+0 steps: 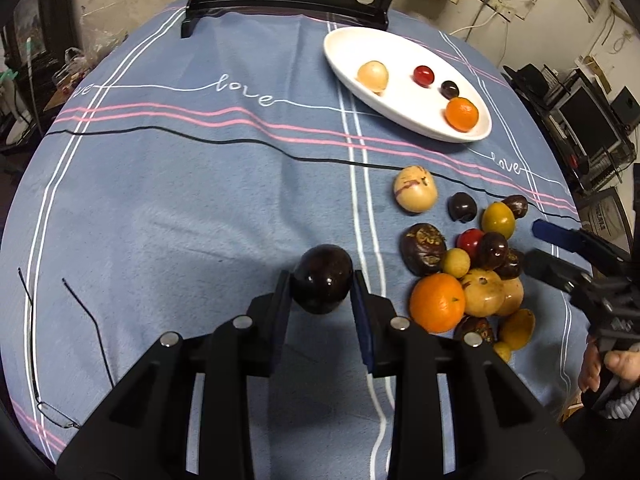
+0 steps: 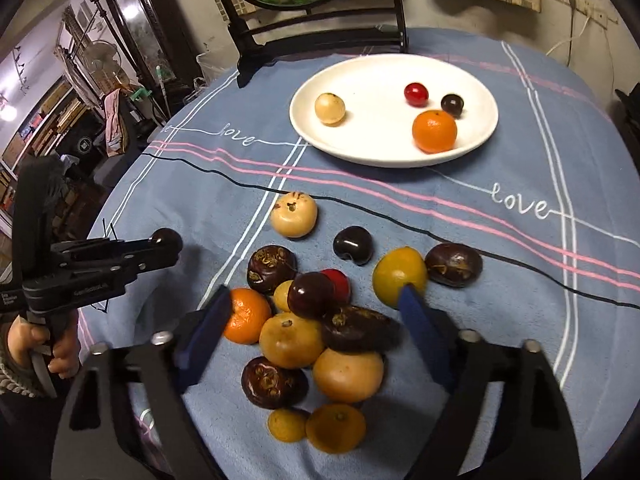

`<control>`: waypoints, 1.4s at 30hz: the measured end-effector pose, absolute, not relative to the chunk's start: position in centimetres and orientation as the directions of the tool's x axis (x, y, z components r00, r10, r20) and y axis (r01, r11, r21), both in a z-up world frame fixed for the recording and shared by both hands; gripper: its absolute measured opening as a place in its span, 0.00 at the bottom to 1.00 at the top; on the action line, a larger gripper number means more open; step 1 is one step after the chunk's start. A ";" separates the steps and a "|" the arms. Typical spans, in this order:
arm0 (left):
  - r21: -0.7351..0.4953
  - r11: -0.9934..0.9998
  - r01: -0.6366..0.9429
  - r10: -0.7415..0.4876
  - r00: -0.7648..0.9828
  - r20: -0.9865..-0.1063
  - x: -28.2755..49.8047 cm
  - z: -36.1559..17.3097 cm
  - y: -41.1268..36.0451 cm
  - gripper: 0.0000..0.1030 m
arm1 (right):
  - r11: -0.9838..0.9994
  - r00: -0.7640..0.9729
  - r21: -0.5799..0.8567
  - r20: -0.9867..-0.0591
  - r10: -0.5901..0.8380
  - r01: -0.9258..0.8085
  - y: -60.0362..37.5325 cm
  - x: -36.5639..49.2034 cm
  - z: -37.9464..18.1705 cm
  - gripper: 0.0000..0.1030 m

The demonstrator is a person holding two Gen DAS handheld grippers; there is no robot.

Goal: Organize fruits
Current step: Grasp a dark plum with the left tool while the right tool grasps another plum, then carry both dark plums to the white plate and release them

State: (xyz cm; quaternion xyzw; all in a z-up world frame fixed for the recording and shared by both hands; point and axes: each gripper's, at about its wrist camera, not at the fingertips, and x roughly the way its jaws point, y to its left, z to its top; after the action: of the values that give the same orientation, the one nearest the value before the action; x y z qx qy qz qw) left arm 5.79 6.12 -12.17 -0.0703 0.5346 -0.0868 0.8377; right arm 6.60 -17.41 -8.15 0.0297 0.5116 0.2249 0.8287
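Carrying a dark plum (image 1: 322, 278) clamped between the jaws of the left gripper (image 1: 320, 292), above the worktop (image 1: 180, 200) | white plate (image 1: 360, 96) lies ahead and to the right | right gripper (image 2: 316, 312) jaws apart, nothing gripped, over the fruit pile (image 2: 312, 332) | left is loaded, so I judge it goes to the plate first.

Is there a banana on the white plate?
No, the white plate holds only four round fruits, the biggest being an orange.

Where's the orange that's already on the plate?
In the right wrist view, the orange sits on the white plate's near right side, just below the small dark fruit and red fruit.
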 end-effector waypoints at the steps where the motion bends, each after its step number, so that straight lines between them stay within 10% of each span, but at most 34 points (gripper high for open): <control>1: -0.210 0.975 0.067 -0.219 0.413 -0.884 5.7 -12.2 6.2 0.29 | 0.896 0.362 0.293 -0.838 0.409 -0.334 -17.5 6.9 -8.6 0.69; 16: -0.219 0.970 0.104 -0.242 0.378 -0.894 6.3 -13.1 5.2 0.29 | 0.882 0.334 0.278 -0.848 0.411 -0.381 -16.1 7.2 -10.3 0.29; 42: -0.225 0.968 0.115 -0.251 0.327 -0.911 7.4 -15.9 4.1 0.33 | 0.891 0.383 0.358 -0.810 0.445 -0.278 -20.2 6.5 -8.7 0.28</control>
State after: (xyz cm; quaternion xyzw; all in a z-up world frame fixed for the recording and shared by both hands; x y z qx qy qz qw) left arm 7.40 4.06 -15.87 -0.0595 0.5690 -0.1127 0.8124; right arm 6.52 -20.23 -8.69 0.0814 0.5107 0.2184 0.8275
